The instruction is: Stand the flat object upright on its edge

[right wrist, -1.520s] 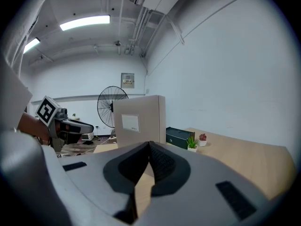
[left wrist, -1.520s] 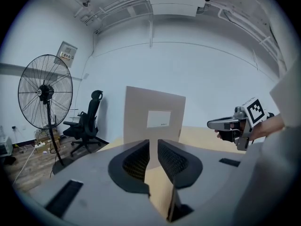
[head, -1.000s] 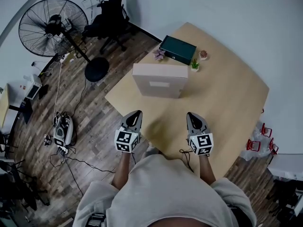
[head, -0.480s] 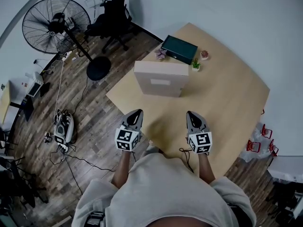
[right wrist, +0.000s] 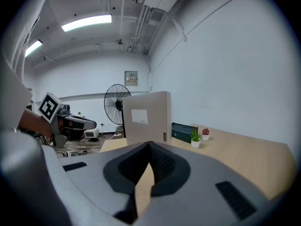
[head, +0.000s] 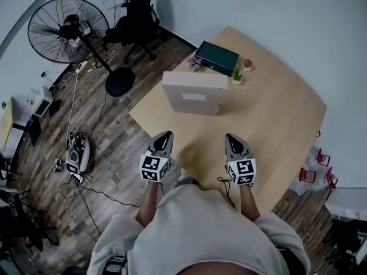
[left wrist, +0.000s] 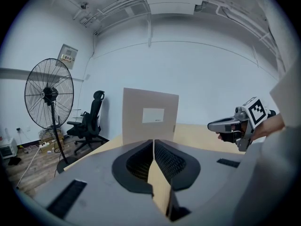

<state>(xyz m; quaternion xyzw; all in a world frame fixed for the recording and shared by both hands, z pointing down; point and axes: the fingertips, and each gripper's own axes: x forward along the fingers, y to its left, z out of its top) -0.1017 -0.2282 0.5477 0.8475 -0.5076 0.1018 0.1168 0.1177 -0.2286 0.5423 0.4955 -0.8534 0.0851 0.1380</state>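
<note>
Since the flat cardboard box (head: 194,94) stands upright on its edge at the far-left part of the bench (head: 275,125), label face toward the person, the main step reads as done. Judged phase: hands off, stability check.

- Box: vertical in both gripper views, no visible tilt. It appears freestanding, though the steep head view cannot confirm that nothing props it from behind.
- Behind it and apart from it: a dark green case (head: 217,58) and small potted plants (head: 236,77).
- Left tongs (head: 166,136): tips pressed together, nothing between them. Only bench surface shows through the slot below the tips.
- Right tongs (head: 230,137): same, tips meeting, empty.
- Both hover at the near bench edge, well apart from the box, side by side and pointing toward it.

Next move (judgement): nothing to do on the box unless it wobbles. If a correction is needed, the tongs would have to be spread first, then brought lightly onto both side faces at once. A tall thin panel on a narrow edge tips easily under a push from one side.
</note>
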